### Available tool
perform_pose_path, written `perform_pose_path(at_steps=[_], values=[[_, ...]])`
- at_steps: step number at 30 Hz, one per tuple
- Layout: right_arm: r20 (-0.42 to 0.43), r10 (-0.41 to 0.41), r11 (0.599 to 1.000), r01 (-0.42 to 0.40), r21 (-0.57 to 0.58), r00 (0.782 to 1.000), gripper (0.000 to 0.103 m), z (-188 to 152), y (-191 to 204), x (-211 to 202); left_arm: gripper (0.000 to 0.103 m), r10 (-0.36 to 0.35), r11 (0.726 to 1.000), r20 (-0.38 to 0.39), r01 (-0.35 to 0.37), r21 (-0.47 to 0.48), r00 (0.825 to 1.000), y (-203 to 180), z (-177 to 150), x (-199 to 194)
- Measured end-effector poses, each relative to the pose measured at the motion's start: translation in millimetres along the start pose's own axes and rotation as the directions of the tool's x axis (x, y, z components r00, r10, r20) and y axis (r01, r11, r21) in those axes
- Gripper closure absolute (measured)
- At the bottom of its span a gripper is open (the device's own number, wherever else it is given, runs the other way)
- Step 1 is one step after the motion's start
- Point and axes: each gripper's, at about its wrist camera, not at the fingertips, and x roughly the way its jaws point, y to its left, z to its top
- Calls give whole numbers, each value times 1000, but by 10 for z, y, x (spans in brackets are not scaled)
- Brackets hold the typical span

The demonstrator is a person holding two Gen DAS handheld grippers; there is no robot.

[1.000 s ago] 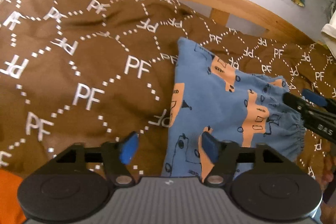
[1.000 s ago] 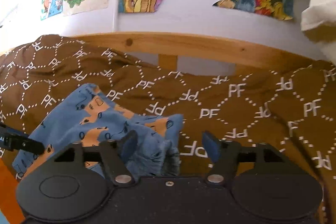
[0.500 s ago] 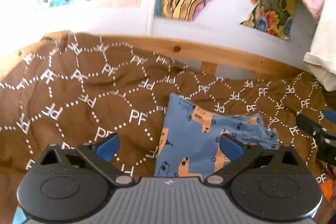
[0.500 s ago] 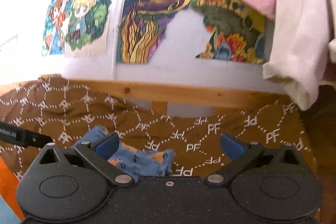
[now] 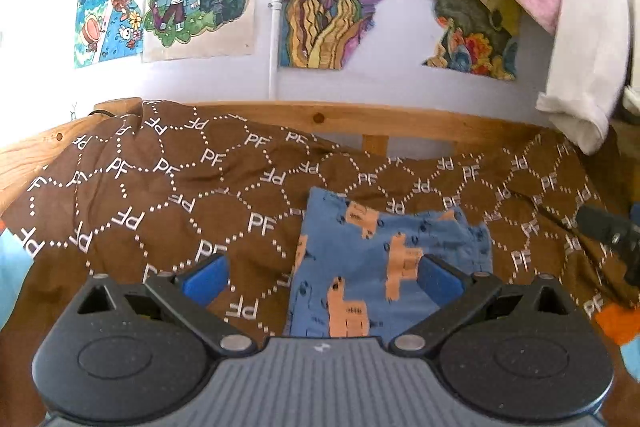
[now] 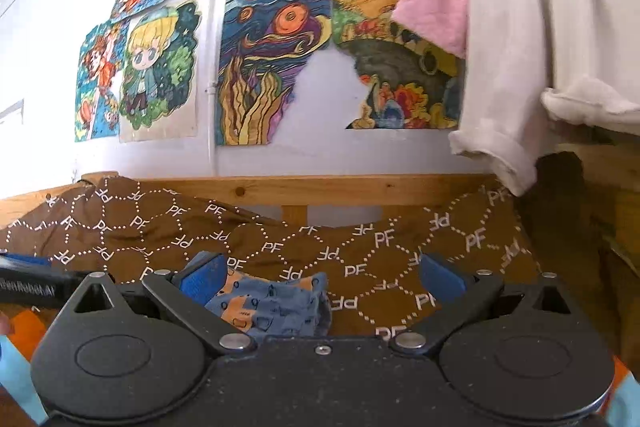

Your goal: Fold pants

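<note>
Now folded pants lie on the bedspread.

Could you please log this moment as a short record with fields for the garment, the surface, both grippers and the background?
garment: blue pants with orange print, folded into a compact stack
surface: brown blanket with white PF lettering, under the pants
left gripper: open, holding nothing
right gripper: open, holding nothing
background: wooden rail, drawings on the wall, white cloth hanging at right
</note>
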Motion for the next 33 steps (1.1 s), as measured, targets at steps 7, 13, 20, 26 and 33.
perform_pose_path(at_steps=[7,13,20,26,33], values=[[-23,-40,999,41,32,999,1,-167,-24,-294,0,6,998,-6,-6,55,1000,-37,-207,-171],[-69,-57,997,61,53,996,1,-305,-28,-407,0,6,999,-10,-6,52,1000,12,-363,-282],[-103,-35,999,39,35,994,1,-382,98,-518,0,18,998,-40,-16,57,999,111,-579,-369],[-120,-22,999,25,20,992,1,-444,190,-631,0,22,998,-62,-18,62,998,184,-707,-406],[-135,-2,1000,4,16,991,1,-506,252,-619,0,31,998,-65,-27,59,997,231,-732,-410]])
